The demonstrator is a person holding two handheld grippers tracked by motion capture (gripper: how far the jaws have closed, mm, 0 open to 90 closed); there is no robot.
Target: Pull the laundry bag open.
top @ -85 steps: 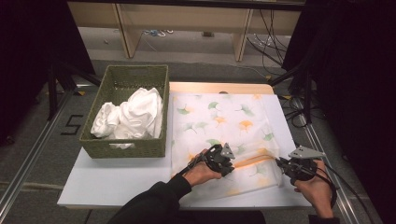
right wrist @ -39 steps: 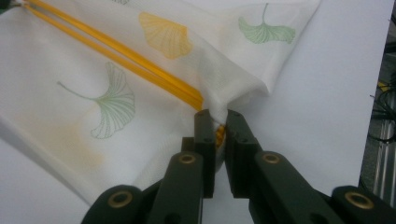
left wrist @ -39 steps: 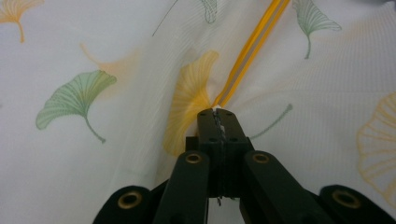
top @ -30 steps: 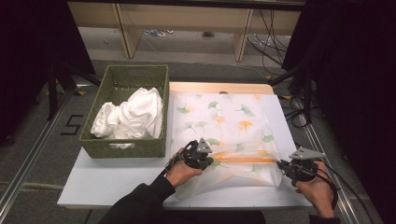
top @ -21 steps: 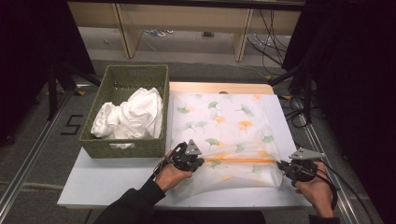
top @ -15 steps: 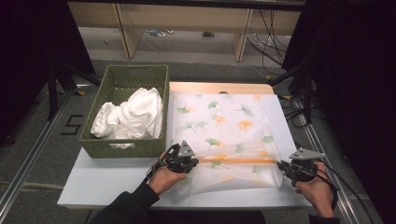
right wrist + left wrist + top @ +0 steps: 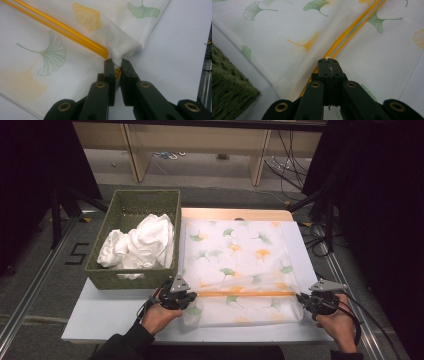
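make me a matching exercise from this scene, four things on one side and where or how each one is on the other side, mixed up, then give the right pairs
Things:
1. white crumpled cloth
2. ginkgo-print cloth
3. left gripper
4. green woven basket

Places or states:
A. spread over the table, its near part folded back along an orange stripe
B. stands on the table's left part, beside the printed cloth
C. shut on the orange-striped fold at its left end
D. heaped inside the basket

Right pairs: 1-D, 2-A, 3-C, 4-B
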